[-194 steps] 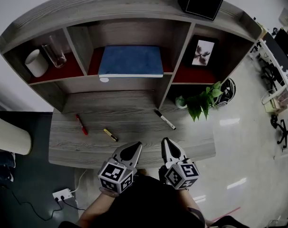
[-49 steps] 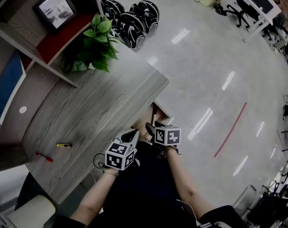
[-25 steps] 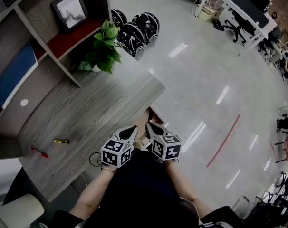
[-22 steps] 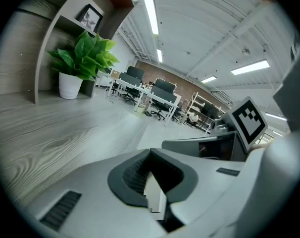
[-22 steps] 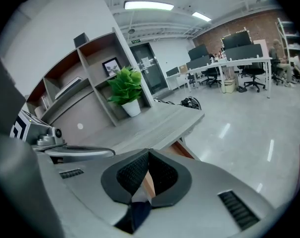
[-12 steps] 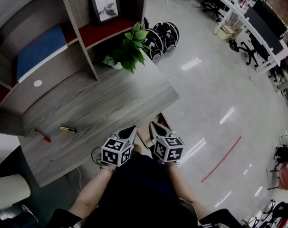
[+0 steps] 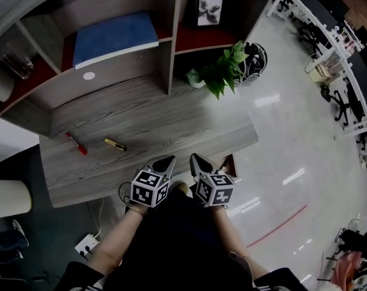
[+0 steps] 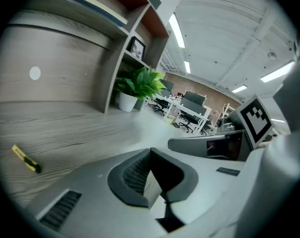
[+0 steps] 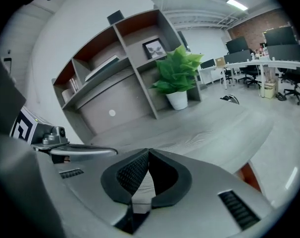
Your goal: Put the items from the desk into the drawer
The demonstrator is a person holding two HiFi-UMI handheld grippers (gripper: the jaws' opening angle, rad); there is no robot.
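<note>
My view and both tongs have swung back from the brown drawer [image 7: 230,164] at the right end to face the grey wood-grain surface [image 7: 171,123]. My left tongs [image 7: 170,159] and right tongs [image 7: 194,158] are closed tight and empty, side by side at its near edge. The red pen [image 7: 76,143] and short yellow marker [image 7: 115,144] lie to the left, waiting to be fetched.

No readable text or numbers; the marker cubes [image 7: 150,187] apparently bear only square patterns.

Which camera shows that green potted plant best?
The right gripper view: the plant stands side-on, leaves and white pot clear. In the left gripper view the plant is smaller; the head view shows mostly its leaves from above.
</note>
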